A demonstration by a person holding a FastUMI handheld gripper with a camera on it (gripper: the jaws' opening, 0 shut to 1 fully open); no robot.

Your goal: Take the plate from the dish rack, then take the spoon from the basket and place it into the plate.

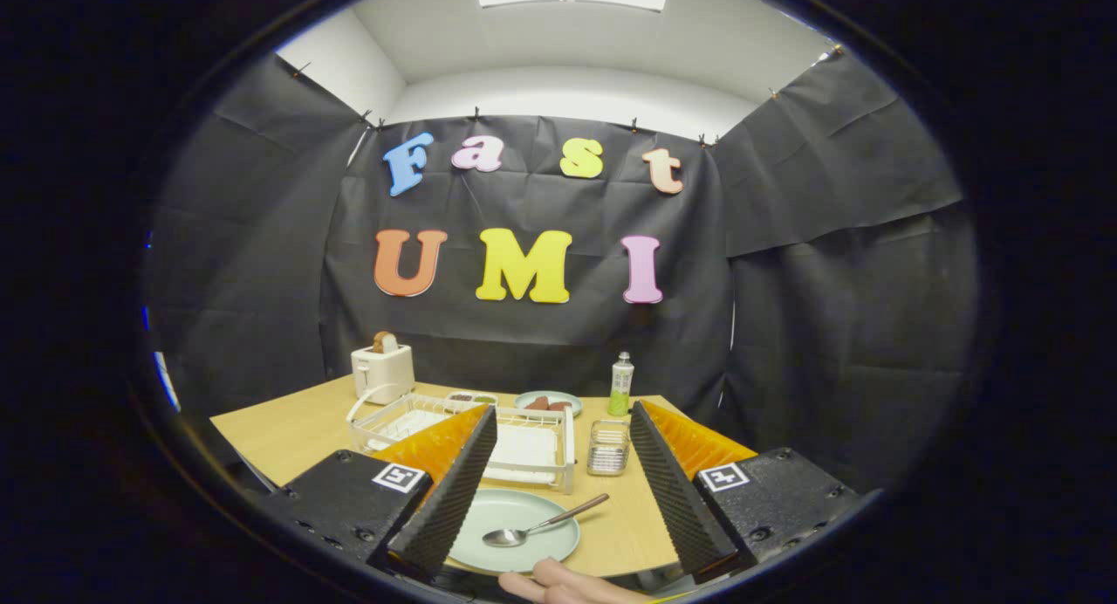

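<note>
spoon rests in the plate, fingers wide apart and empty

the gripper hangs above the near edge of the counter with its two fingers spread wide and nothing between the pads. down between them lies one pale green plate, flat on the counter, and one metal spoon sits in it, bowl inside the plate and handle sticking out over the rim toward the right-hand finger. judging by that, both parts of the task look done: the plate is out of the rack and the spoon is in it, and the wide stance fits a release rather than a grasp.

beyond the plate stands one white wire dish rack, with what looks like a white tray or pad in it. just to its right is one small wire basket, which appears empty, though it is too small to be sure. the rack and basket sit close to the plate, likely so that each carry is short.

further back there is one white toaster with a slice of bread poking out of the top, one small dish with dark contents, a second plate holding brownish food, and one green bottle. part of a hand shows at the very bottom, below the plate.
</note>
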